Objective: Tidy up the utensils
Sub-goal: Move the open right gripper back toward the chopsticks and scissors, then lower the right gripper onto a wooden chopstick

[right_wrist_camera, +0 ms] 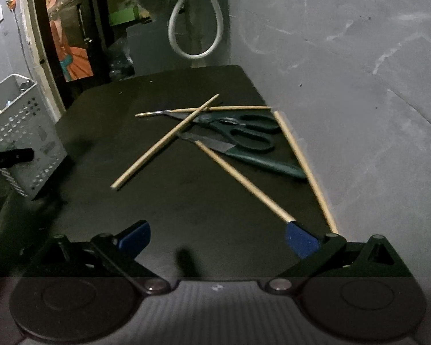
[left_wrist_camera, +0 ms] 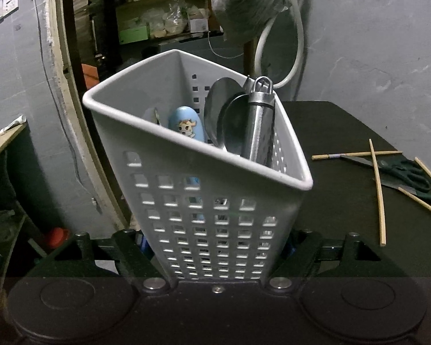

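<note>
Utensils are split between two places. A steel grater [left_wrist_camera: 260,120], two spoons [left_wrist_camera: 230,115] and a blue cartoon-printed handle [left_wrist_camera: 188,126] stand in the grey perforated caddy [left_wrist_camera: 204,201], which is tilted and set between the fingers of the left gripper [left_wrist_camera: 215,247]; whether the pads press its walls cannot be told. Four wooden chopsticks [right_wrist_camera: 163,141], green-handled scissors [right_wrist_camera: 241,129] and a knife [right_wrist_camera: 244,152] lie crossed on the black table [right_wrist_camera: 186,210], well apart from the caddy. The right gripper [right_wrist_camera: 217,237] is held spread wide and empty, one blue pad [right_wrist_camera: 301,241] just beside a chopstick end.
</note>
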